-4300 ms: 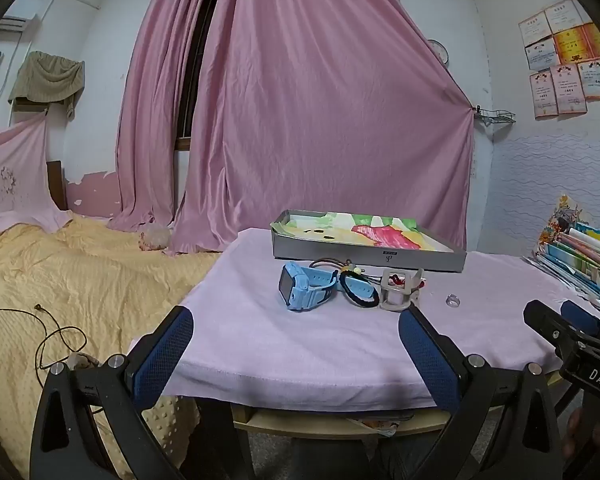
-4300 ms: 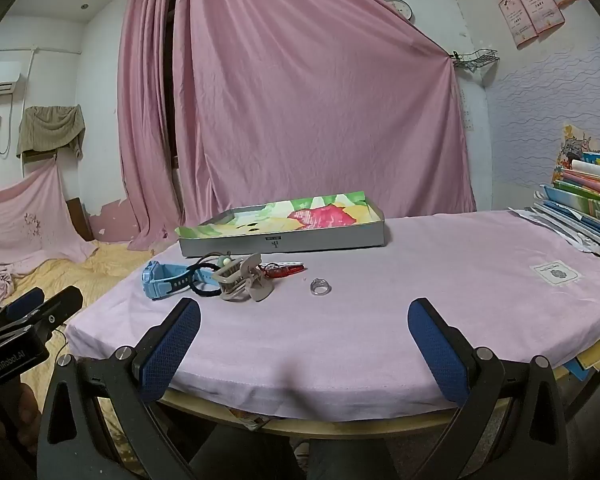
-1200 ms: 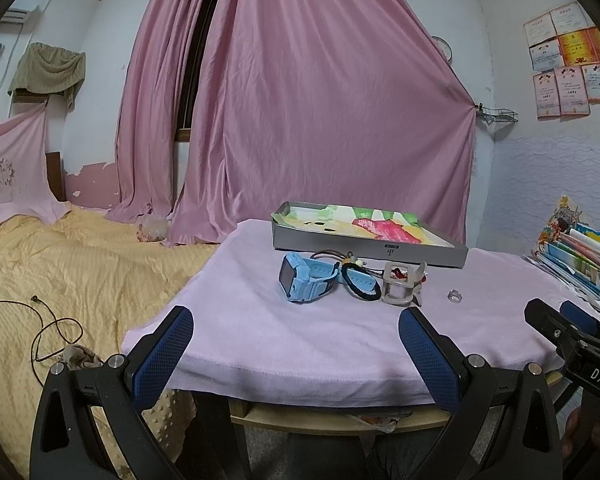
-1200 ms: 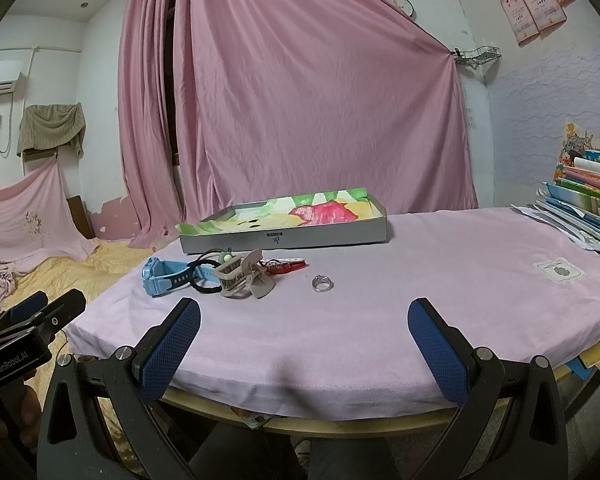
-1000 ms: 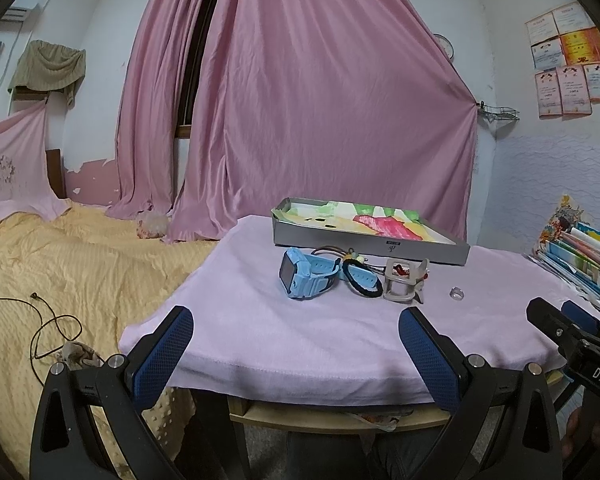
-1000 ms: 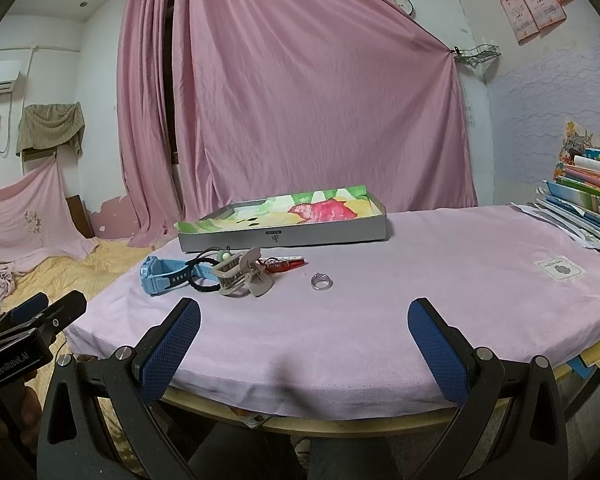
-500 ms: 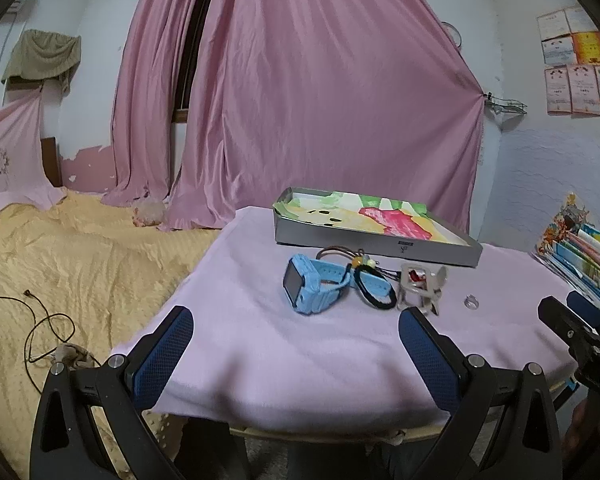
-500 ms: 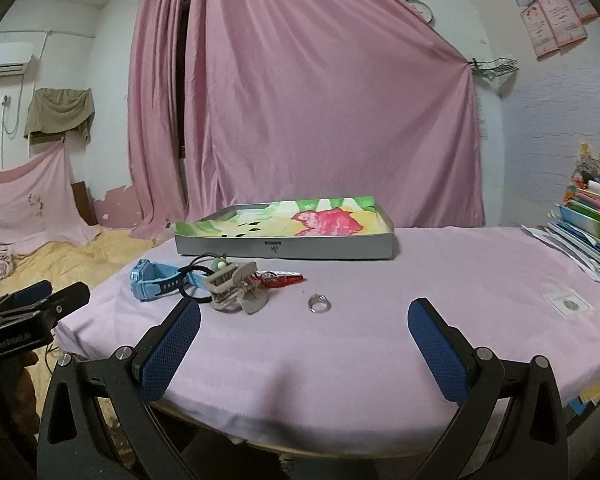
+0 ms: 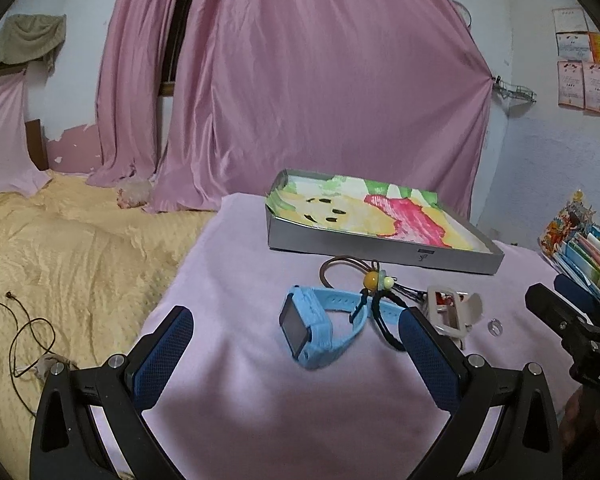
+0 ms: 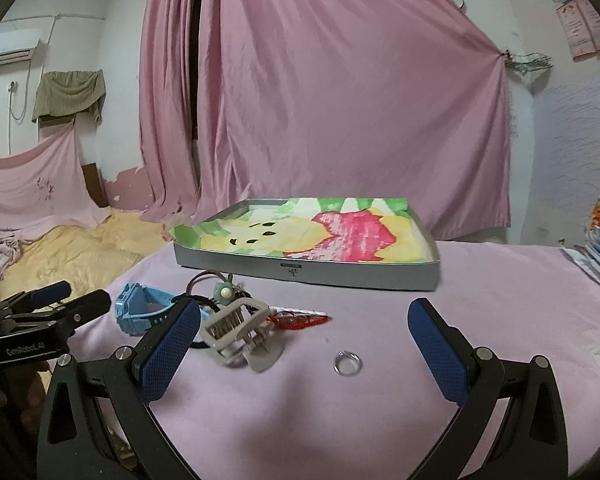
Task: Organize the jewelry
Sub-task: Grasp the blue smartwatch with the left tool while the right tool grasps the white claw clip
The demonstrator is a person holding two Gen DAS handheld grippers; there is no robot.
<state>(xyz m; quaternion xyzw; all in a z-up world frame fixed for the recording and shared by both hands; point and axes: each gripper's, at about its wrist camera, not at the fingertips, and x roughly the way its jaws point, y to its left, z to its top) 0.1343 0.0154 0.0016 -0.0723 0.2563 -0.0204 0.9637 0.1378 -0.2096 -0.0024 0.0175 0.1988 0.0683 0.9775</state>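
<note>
On the pink-clothed table lie a light blue watch [image 9: 320, 330], a cord bracelet with a yellow bead [image 9: 374, 280], a black hair tie [image 9: 384, 322], a beige hair claw [image 9: 452, 314], a red clip [image 10: 298, 318] and a silver ring [image 10: 348, 362]. Behind them stands a shallow grey tray [image 9: 380, 248] with a colourful lining. My left gripper [image 9: 296, 340] is open and empty, low over the table with the watch between its fingers. My right gripper [image 10: 304, 338] is open and empty, straddling the ring, with the hair claw [image 10: 240, 336] by its left finger.
A stack of books and papers [image 9: 588, 248] sits at the table's right edge. A bed with a yellow cover [image 9: 60, 256] lies left of the table. Pink curtains [image 9: 320, 92] hang behind.
Both grippers have moved forward over the table toward the jewelry, which now looks larger and closer. Both stayed open.
</note>
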